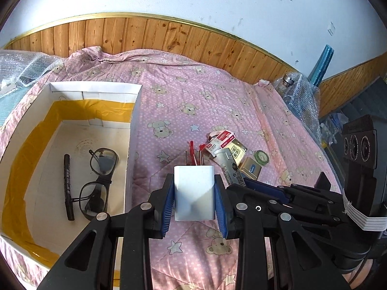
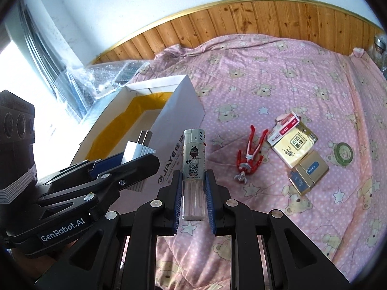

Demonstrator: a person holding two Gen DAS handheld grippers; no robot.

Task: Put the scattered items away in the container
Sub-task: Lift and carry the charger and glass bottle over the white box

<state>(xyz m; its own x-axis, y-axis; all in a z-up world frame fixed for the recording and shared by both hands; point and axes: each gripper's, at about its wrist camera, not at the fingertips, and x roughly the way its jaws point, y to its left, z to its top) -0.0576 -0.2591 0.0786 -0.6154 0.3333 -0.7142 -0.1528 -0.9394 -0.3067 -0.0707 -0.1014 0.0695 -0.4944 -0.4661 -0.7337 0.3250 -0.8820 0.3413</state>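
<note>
Left gripper (image 1: 194,201): clamped on a white charger (image 1: 194,188), prongs pointing away, held above the bed just right of the box.
Right gripper (image 2: 193,201): closed around a lighter (image 2: 193,166), gripped on its clear lower half, metal cap pointing away; it hangs over the quilt near the box's printed side wall.
Box (image 1: 135,130): white cardboard, open-topped, yellow tape lining its inner walls; it sits on the left part of the bed, and a black marker (image 1: 67,186) and a pair of glasses (image 1: 98,183) already lie on its floor.
Still scattered: a red toy figure (image 2: 249,154) lies alone on the pink quilt (image 2: 278,84); beyond it, in a loose cluster, a gold tin (image 2: 308,175), a yellow packet (image 2: 293,146) with a small red-and-white box (image 2: 285,125) resting on it, and a green tape roll (image 2: 343,154) just apart.
Risk: the two grippers sit close together, so they could knock each other on the way to the box; the smooth lighter, pinched low, might pivot or slip; a dropped charger could land on the glasses' lenses.
Backdrop: wood panelling (image 1: 150,35) below a white wall.
</note>
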